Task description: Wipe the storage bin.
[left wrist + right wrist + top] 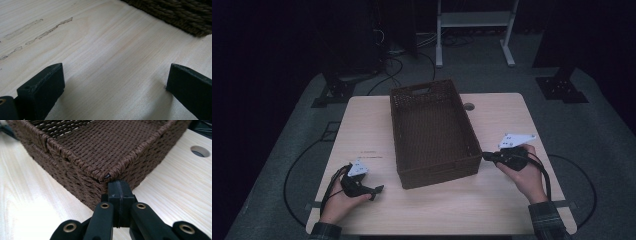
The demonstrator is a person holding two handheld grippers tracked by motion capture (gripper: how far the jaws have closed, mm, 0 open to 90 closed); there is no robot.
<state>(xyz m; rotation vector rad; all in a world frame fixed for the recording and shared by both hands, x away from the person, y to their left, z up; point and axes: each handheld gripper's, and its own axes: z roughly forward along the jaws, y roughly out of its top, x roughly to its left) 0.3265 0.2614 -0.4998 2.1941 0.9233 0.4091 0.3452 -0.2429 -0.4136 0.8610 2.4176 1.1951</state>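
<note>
**Right hand-held gripper at the basket's corner**

On the near left of the worktop, the left hand-held gripper hangs low over bare wood, jaws spread and empty. The basket sits mid-worktop. The right hand-held gripper, jaws pressed together with nothing between them, meets its near right corner. This looks like nudging the basket; the next move calls for a steady push leftward.

Pale wooden table with an empty brown woven basket at its middle.
</note>
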